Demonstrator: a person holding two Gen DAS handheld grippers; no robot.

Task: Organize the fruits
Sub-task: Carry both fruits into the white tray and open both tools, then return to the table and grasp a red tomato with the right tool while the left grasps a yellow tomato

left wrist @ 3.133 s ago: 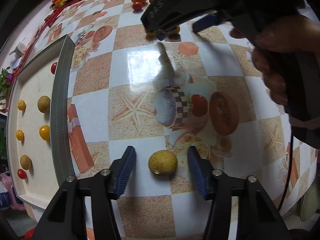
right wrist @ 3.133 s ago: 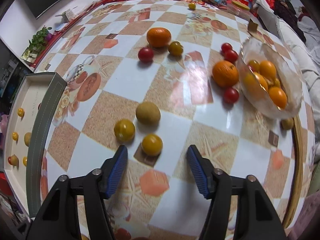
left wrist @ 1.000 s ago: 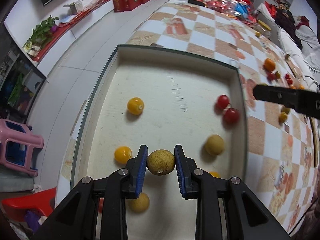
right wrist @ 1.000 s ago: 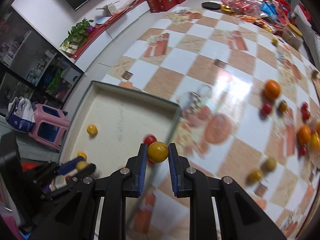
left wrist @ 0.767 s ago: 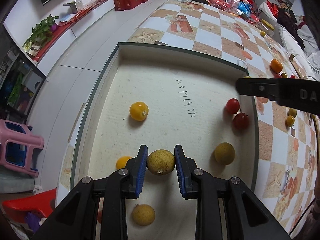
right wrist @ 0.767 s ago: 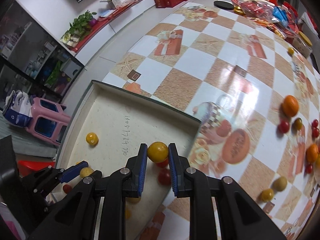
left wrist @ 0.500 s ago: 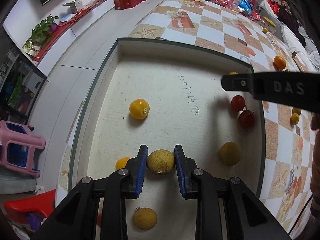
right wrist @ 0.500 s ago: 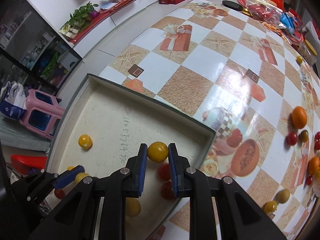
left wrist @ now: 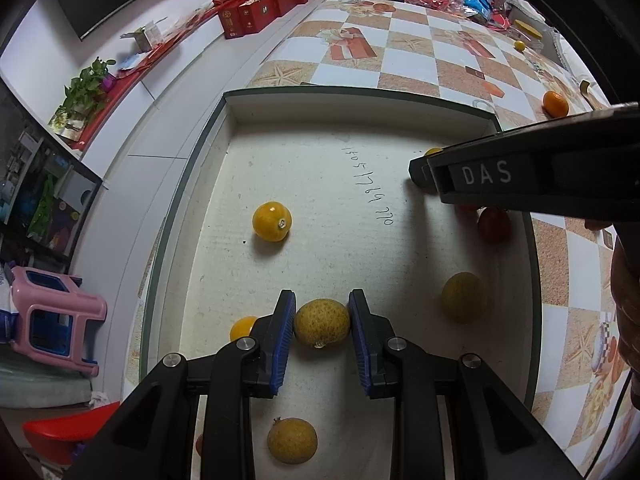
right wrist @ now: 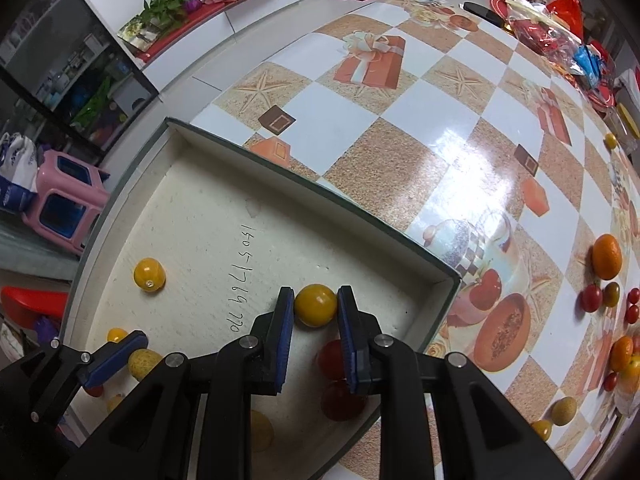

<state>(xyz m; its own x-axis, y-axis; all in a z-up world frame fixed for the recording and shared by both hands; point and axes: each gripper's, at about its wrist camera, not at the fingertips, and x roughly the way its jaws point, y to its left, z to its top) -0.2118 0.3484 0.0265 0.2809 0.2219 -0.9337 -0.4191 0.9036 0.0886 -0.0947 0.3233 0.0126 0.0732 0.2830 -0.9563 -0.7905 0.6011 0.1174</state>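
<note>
Fruits: small, round, light, may roll, likely bruise | left gripper [left wrist: 322, 322] squeezes tan fruit [left wrist: 322, 322] by its sides, low middle, over tray [left wrist: 360, 108] | right gripper [right wrist: 316, 312] squeezes yellow fruit [right wrist: 316, 306], low middle, near tray's right wall

Three seconds earlier both grippers hung open over the desk [right wrist: 400, 160], each above loose fruit. Since then the left gripper [left wrist: 322, 322] closed on the rough yellow-green fruit [left wrist: 322, 322] and carried it over the tray [left wrist: 360, 98]. The right gripper [right wrist: 316, 312] clamped the smooth yellow fruit [right wrist: 316, 305], crossed the tray's rim and sank toward the red tomatoes [right wrist: 332, 354], entering the left camera's view.
</note>
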